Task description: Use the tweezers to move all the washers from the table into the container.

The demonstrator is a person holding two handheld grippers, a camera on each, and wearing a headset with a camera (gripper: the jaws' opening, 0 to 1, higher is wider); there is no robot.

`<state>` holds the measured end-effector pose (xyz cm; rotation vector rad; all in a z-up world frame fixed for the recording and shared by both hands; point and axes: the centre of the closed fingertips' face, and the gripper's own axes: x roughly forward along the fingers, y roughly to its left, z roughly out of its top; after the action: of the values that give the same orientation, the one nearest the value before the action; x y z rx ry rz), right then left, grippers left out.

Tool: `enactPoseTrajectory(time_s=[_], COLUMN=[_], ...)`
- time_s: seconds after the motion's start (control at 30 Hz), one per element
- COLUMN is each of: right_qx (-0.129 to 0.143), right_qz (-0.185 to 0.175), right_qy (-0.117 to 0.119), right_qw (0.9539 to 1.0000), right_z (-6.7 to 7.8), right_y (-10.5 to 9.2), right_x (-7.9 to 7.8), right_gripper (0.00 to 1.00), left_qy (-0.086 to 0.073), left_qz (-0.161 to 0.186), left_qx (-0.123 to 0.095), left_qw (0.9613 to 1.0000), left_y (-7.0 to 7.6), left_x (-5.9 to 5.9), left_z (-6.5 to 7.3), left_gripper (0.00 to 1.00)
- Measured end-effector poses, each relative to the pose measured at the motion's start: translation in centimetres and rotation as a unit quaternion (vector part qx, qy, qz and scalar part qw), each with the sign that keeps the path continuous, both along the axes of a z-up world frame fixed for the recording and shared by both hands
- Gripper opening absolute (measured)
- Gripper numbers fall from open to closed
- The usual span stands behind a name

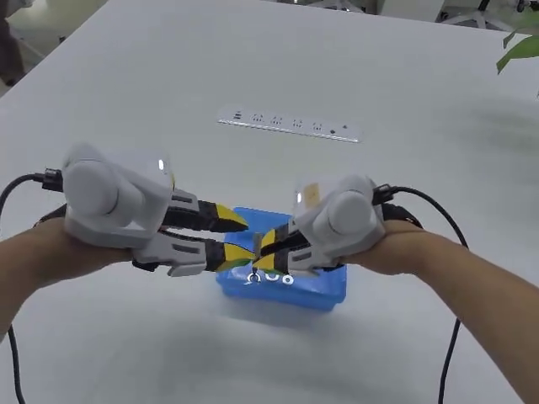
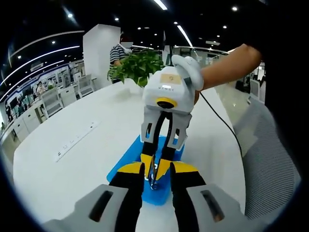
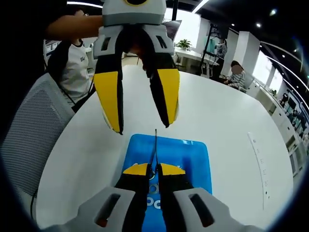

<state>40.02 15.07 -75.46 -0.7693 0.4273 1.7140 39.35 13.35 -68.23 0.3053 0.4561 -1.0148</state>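
White table (image 1: 379, 93) (open office beyond): right gripper (image 3: 154, 168) jaws pinch tweezers (image 3: 155, 145) above blue container (image 3: 193, 164); left gripper (image 3: 142, 126) jaws gape.

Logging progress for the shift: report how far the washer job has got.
Done: the tweezers are clamped in the right gripper, above the blue container. In hand: the left gripper is open, facing their tips. Left: pale rings at the container's near end may be washers; whether they lie inside, I cannot tell.

A container (image 1: 313, 290) sits on the surface (image 1: 404, 93), close to the person. Above it, the left hand-held gripper (image 1: 242, 236) faces the right hand-held gripper (image 3: 154, 170), with tweezers (image 3: 155, 145) between them. A power strip (image 1: 289, 124) lies behind.
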Motion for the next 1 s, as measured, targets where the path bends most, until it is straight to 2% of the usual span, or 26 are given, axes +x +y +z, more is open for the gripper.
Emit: enactPoseTrajectory(time_s=[0.4,0.5,0.7,1.0], right_qx=[-0.002,-0.002,-0.003,-0.002], right_qz=[0.004,0.004,0.005,0.008], right_qy=[-0.003,-0.005,-0.005,-0.019], right_qw=[1.0000,1.0000,1.0000,0.9998], right_z=[0.0,0.0,0.0,0.0], right_y=[-0.1,-0.1,-0.1,-0.1], right_x=[0.0,0.0,0.0,0.1], right_gripper=[0.08,0.08,0.08,0.10], left_qy=[-0.019,-0.018,-0.017,-0.024], left_qz=[-0.016,-0.021,-0.026,-0.021], left_qx=[0.009,0.010,0.012,0.019], left_qw=[0.9997,0.9996,0.9994,0.9993], left_y=[-0.9,-1.0,-1.2,-1.1], left_x=[1.1,1.0,1.0,1.2], left_z=[0.0,0.0,-0.2,-0.2], left_gripper=[0.10,0.07,0.06,0.05])
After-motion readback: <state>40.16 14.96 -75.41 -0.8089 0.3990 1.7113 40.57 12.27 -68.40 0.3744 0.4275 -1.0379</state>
